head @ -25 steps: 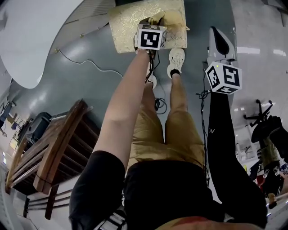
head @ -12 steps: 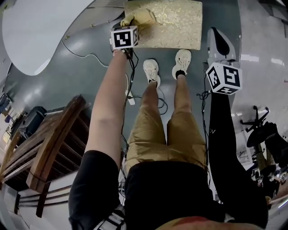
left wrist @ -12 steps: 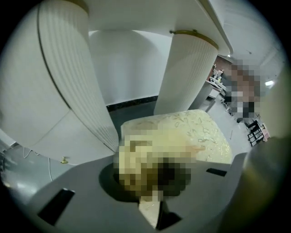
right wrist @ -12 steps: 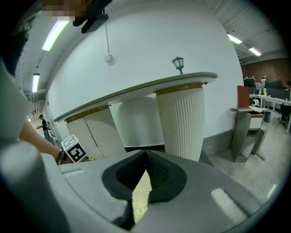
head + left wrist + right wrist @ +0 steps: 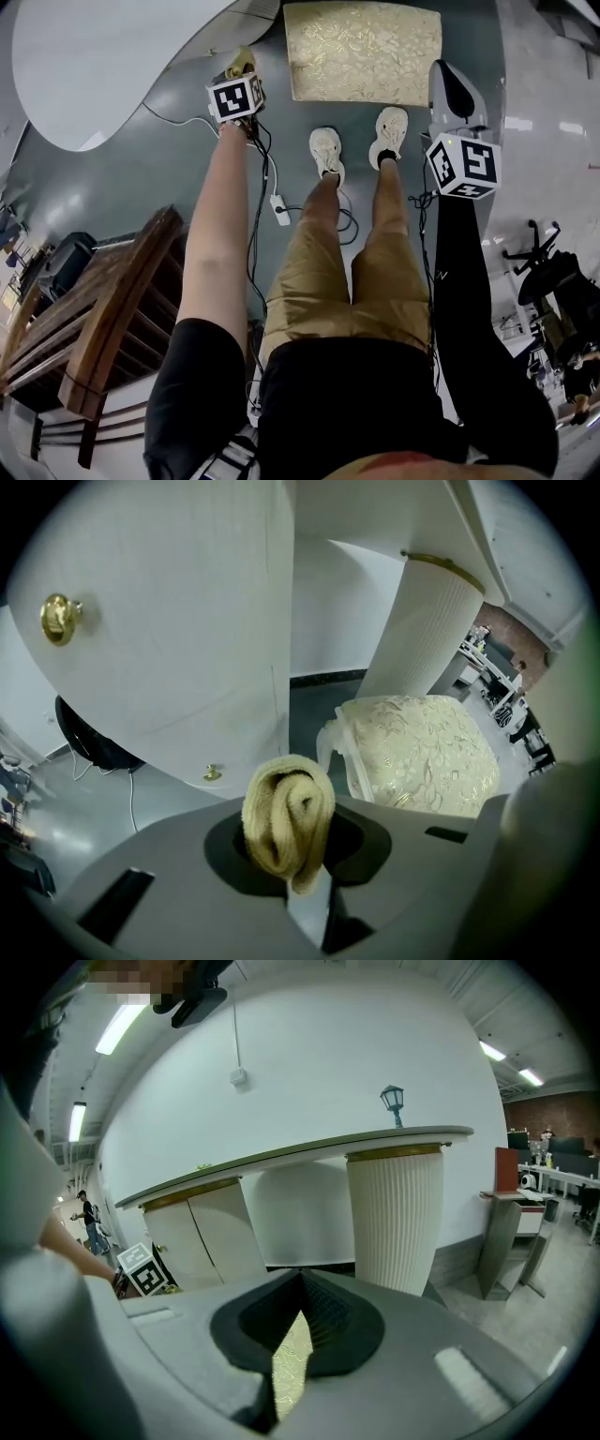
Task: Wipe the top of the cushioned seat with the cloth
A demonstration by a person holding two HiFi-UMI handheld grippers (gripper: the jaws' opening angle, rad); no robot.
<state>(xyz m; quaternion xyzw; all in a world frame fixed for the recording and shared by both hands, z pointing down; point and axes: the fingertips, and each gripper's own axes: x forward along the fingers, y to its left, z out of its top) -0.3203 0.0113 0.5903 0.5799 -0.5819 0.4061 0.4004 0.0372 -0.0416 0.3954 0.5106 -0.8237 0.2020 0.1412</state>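
The cushioned seat [image 5: 362,52], covered in gold patterned fabric, lies at the top of the head view, just beyond the person's shoes. My left gripper [image 5: 235,79] hangs over the grey floor to the left of the seat, off its top. It is shut on a rolled yellow cloth [image 5: 288,819]. The left gripper view has the seat [image 5: 422,752] to the right of the cloth and further away. My right gripper [image 5: 454,90] hovers by the seat's right edge, jaws together and holding nothing. A sliver of gold fabric [image 5: 292,1363] shows between them.
A white curved cabinet [image 5: 159,621] with brass knobs [image 5: 58,618] and a fluted white column [image 5: 427,630] stand behind the seat. Cables and a power strip [image 5: 278,202] trail on the floor by the left arm. A wooden bench [image 5: 103,309] stands at left.
My left gripper has carried the cloth leftwards across the seat top and off its left edge, out over the floor. The right gripper has stayed put.
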